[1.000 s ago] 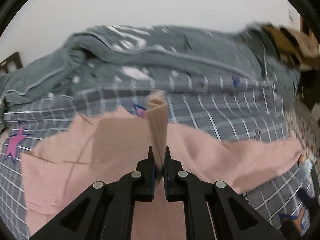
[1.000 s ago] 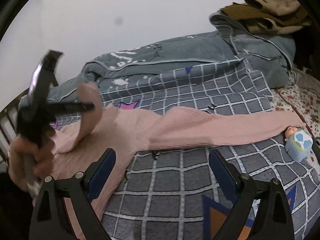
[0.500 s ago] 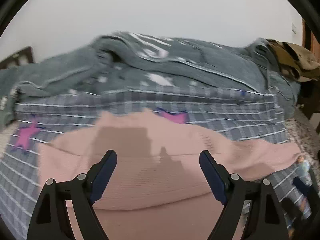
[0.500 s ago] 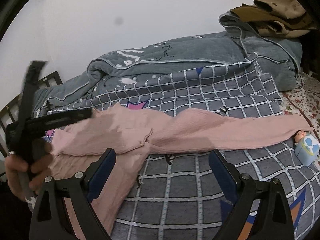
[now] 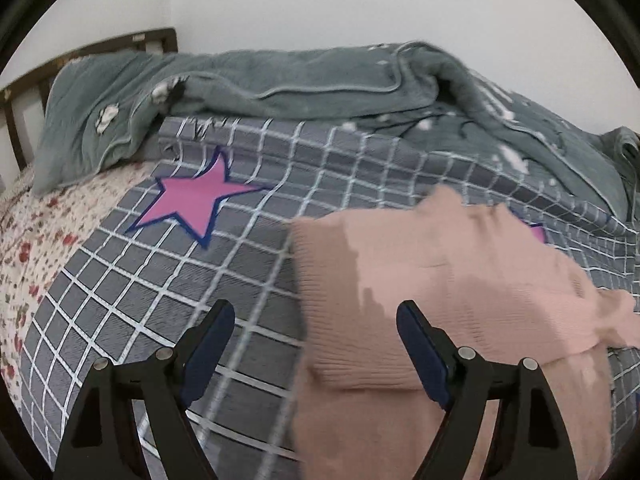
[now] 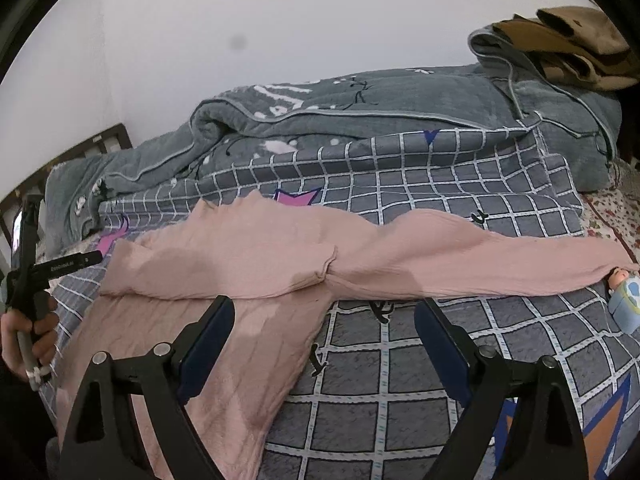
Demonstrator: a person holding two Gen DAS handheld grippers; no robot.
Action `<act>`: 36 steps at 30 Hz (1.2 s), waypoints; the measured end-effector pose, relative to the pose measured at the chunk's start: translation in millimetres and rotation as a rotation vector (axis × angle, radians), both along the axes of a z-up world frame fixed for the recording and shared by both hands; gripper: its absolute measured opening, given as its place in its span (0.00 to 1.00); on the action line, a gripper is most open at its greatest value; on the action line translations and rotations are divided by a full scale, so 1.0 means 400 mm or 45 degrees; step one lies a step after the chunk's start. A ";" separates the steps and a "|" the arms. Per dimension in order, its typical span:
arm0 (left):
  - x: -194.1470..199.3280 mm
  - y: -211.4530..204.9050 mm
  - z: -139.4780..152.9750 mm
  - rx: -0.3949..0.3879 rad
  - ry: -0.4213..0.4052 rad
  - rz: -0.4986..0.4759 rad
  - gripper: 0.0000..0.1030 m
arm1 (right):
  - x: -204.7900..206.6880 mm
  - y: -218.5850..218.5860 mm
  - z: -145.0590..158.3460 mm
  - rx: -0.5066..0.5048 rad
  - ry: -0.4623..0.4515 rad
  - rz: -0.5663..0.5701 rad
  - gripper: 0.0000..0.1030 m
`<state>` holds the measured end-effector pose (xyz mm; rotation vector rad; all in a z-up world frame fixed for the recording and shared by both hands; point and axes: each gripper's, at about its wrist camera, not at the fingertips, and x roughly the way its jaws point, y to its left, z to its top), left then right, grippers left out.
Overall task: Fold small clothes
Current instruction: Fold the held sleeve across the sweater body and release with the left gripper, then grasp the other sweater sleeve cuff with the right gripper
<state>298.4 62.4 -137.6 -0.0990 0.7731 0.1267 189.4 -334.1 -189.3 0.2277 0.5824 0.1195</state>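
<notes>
Both claws gape empty: the pink sweater (image 6: pixel 248 248) lies crosswise, its outstretched sleeve (image 6: pixel 500 264) nearer the right claw (image 6: pixel 324 332).

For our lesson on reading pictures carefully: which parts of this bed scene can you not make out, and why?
- Pink garment: near end cut off by the bottom edge and hidden behind the right tool, right wrist view.
- Small toy: cut off by the right edge, right wrist view.
- Brown clothes: cut off by the edge, right wrist view.

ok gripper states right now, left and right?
Left gripper: open, jaws just opened, nothing pinched; pink garment lies below.
Right gripper: open, holding nothing.
</notes>
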 end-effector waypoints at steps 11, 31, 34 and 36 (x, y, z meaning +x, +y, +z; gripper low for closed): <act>0.093 0.025 -0.089 -0.087 0.098 -0.141 0.13 | 0.053 0.039 -0.036 -0.066 0.077 -0.019 0.82; 0.013 0.024 -0.120 0.114 -0.001 -0.017 0.58 | -0.001 0.025 -0.001 -0.097 0.042 -0.038 0.66; 0.012 0.017 -0.121 0.134 -0.008 -0.017 0.58 | -0.025 -0.018 0.017 -0.166 0.017 -0.144 0.66; 0.013 0.015 -0.123 0.139 -0.006 -0.019 0.58 | -0.045 -0.062 0.037 -0.193 -0.014 -0.192 0.66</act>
